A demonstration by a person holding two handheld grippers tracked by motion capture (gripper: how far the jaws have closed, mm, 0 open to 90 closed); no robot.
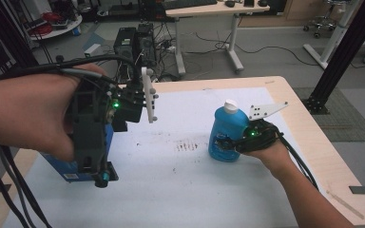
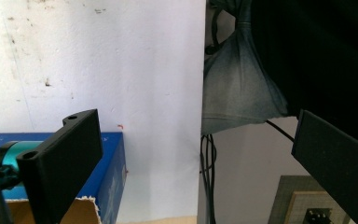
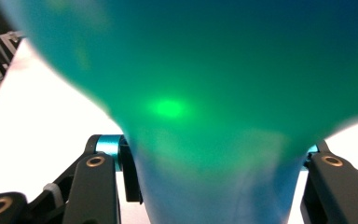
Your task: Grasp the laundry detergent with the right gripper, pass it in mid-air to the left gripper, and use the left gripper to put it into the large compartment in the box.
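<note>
A blue bottle (image 1: 225, 133) with a white cap stands upright on the white sheet, right of centre. My right gripper (image 1: 233, 145) comes at it from the right, shut on its lower body. In the right gripper view the bottle (image 3: 205, 93) sits blurred and very close between the two jaws of that gripper (image 3: 214, 168). At the left, my left gripper (image 1: 100, 178) points down over a blue cardboard box (image 1: 62, 166). In the left gripper view its jaws (image 2: 191, 154) stand wide open with nothing between them. The box (image 2: 112, 158), its flap torn, lies beside the left jaw.
Dark smudges (image 1: 187, 145) mark the white sheet (image 1: 180, 190) between box and bottle. The wooden table edge (image 1: 313, 142) runs along the right. Beyond the far edge stand computer towers (image 1: 133, 42) and a desk; a black frame post (image 1: 342, 52) rises at the right.
</note>
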